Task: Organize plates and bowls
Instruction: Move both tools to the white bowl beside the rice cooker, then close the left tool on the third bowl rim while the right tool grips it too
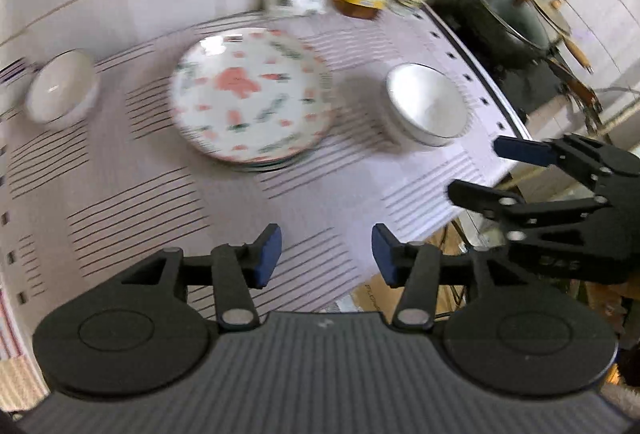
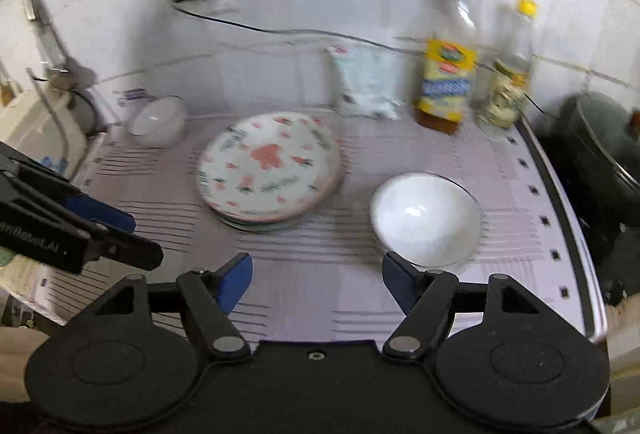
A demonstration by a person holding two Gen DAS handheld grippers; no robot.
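Observation:
A stack of floral plates (image 1: 252, 97) (image 2: 270, 167) sits mid-table on the striped cloth. One white bowl (image 1: 426, 105) (image 2: 426, 220) stands right of the stack. A second white bowl (image 1: 60, 89) (image 2: 158, 121) stands at the far left by the wall. My left gripper (image 1: 326, 258) is open and empty, held above the cloth in front of the plates; it also shows in the right wrist view (image 2: 120, 234). My right gripper (image 2: 316, 278) is open and empty, just in front of the right bowl; it also shows in the left wrist view (image 1: 476, 169) at the table's right edge.
Against the tiled wall stand a white bag (image 2: 366, 81), a yellow-labelled bottle (image 2: 446, 73) and a clear bottle (image 2: 508, 81). A dark pot (image 1: 504, 17) (image 2: 600, 137) sits on a stove right of the table. A cable (image 2: 240, 23) runs along the wall.

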